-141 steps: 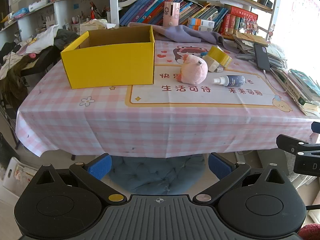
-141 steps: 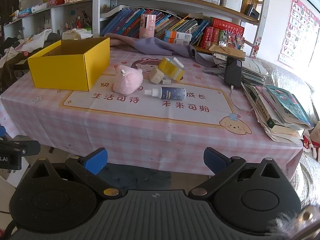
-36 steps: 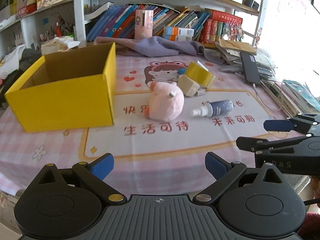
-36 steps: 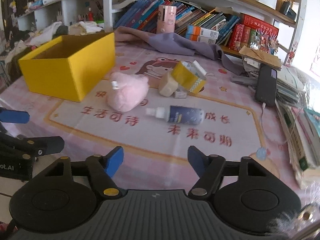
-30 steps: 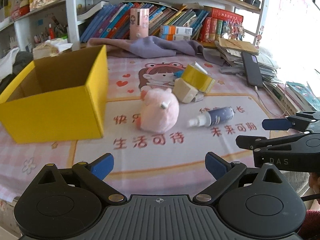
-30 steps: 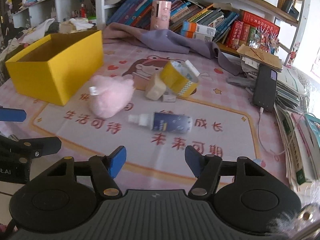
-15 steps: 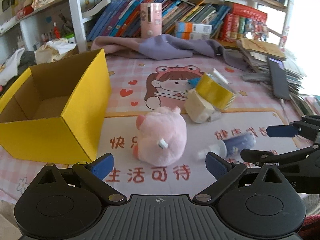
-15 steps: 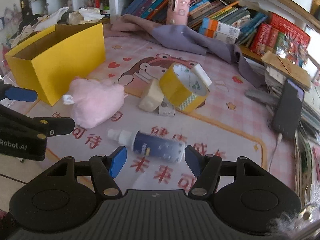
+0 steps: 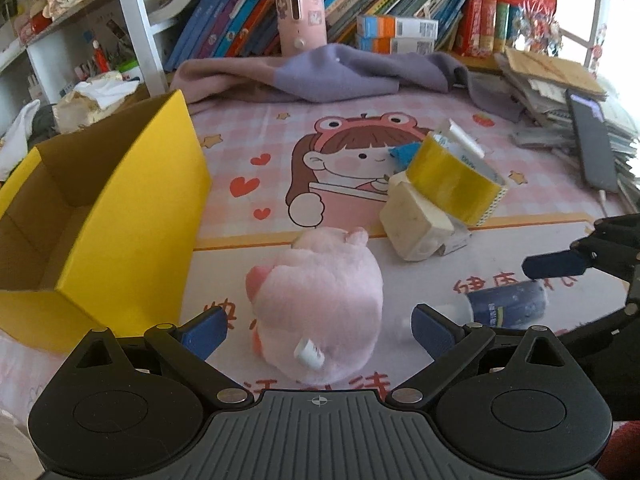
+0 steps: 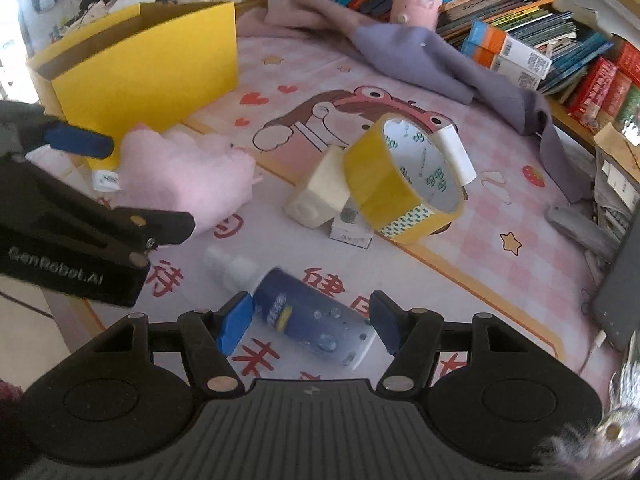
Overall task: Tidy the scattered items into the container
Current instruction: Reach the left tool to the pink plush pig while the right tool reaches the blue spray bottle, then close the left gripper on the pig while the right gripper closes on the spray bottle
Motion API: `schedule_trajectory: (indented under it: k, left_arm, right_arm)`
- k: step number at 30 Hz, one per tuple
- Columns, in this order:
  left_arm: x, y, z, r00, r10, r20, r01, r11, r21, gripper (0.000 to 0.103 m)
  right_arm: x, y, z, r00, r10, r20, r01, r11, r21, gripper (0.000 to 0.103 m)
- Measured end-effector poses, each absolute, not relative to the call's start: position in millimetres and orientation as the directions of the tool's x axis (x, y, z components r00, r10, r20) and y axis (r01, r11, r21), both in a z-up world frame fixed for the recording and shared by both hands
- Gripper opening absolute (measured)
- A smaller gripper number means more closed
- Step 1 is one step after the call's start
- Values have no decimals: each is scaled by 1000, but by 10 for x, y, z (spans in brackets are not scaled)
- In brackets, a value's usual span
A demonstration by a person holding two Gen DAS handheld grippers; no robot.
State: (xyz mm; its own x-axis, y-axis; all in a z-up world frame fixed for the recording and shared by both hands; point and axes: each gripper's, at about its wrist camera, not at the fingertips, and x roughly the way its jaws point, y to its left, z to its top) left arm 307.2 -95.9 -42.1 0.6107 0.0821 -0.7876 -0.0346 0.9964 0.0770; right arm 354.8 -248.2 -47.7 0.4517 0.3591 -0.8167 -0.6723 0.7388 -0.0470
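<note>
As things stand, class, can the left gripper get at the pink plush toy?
Probably yes. The left gripper is open, its blue pads flank the pink plush toy, and nothing lies between them. The yellow box stands off to one side.

A table is covered by a pink checked cloth (image 9: 248, 128) printed with a cartoon girl, hearts and red characters. Behind it, white shelving (image 9: 136, 28) is packed with leaning books (image 9: 224, 20). A purple blanket (image 9: 340, 76) is draped along the table's far edge. Strong daylight is admitted from the right, where stacked papers (image 9: 552, 76) are piled.
</note>
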Motion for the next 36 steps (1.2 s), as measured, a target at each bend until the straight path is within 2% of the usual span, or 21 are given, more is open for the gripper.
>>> schedule_trajectory:
  k: [2, 7, 9, 13, 16, 18, 21, 26, 36]
  left_arm:
    - [3150, -966, -475, 595, 81, -799, -34, 997, 76, 100]
    - [3315, -956, -577, 567, 85, -819, -56, 996, 64, 99]
    - [3362, -955, -608, 560, 84, -824, -59, 996, 61, 98]
    - [3414, -949, -668, 548, 75, -833, -55, 997, 53, 94]
    - [3437, -948, -726, 530, 73, -845, -52, 997, 54, 85]
    - [3424, -935, -752, 525, 82, -847, -61, 996, 59, 74]
    - [3397, -898, -735, 528, 68, -847, -64, 997, 40, 68]
    - [3293, -873, -660, 549, 51, -834, -64, 998, 19, 64]
    - [3081, -882, -397, 613, 28, -789, -48, 999, -3, 64]
  right_arm:
    - [3598, -2487, -515, 441, 355, -824, -674, 738, -44, 60]
    - [3662, -2605, -520, 430, 364, -826, -661, 750, -14, 45]
    - [3684, -2666, -516, 437, 356, -826, -645, 764, -12, 43]
    - [3689, -2733, -515, 437, 356, -826, -637, 771, -4, 43]
    - [3689, -2705, -523, 430, 361, -827, -647, 762, -4, 43]
    - [3699, -2681, -548, 421, 363, -832, -655, 755, -2, 43]
    - [3724, -2633, -593, 398, 365, -842, -666, 746, 8, 43]
    - [3734, -2589, -635, 376, 373, -848, -674, 738, 26, 41]
    - [3631, -2545, -565, 381, 406, -830, -692, 721, 35, 34]
